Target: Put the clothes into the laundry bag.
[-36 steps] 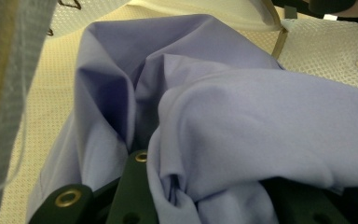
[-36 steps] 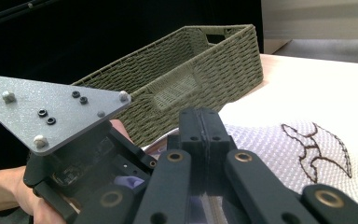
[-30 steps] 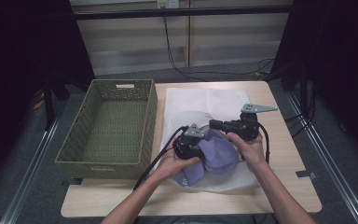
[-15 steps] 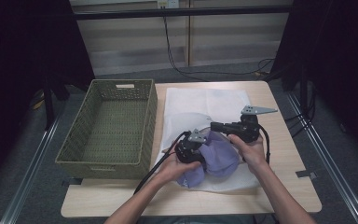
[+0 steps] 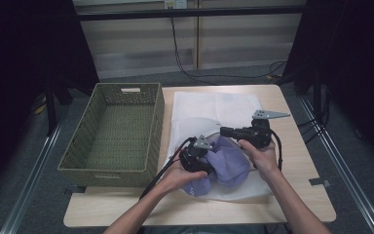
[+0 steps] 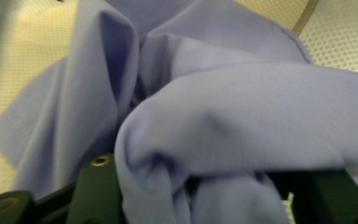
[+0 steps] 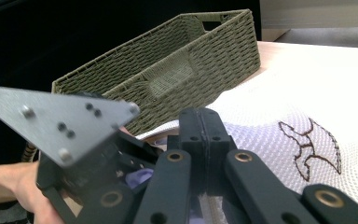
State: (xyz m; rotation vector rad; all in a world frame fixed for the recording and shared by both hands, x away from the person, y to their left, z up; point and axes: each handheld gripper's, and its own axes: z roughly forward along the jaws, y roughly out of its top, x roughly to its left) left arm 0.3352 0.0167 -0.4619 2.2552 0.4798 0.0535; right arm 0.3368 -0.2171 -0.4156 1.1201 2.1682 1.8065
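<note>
Lavender cloth, 1 pc, bunched.
- Loc: on white mesh bag, near edge of table, just right of woven basket. Looks partly inside the bag's mouth; can't say how far in.
- L gripper: nose buried in the bundle. Jaws have just been opening. A fold of cloth lies btwn them in the left gripper view, draped loose, not pinched.
- R gripper: jaws clamped together, apparently nipping the bag's rim and holding the mouth up. Contact pt is partly hidden, so approx.
- Handling (est.): v. light, limp, no stiffness. It sags and unfolds when lifted and won't hold shape. Smooth weave, so prob. slippery. A thin single layer may slide out of the pads. Not fragile and OK to squeeze hard, but it could snag on the mesh.
- Grip pt (rec.): take a thick gathered fold near the middle of the bunch, several layers at once. Avoid the loose corner at front, as the rest would trail.
- Bag: soft too. Its rim collapses if let go, so keep R clamped on it.
</note>
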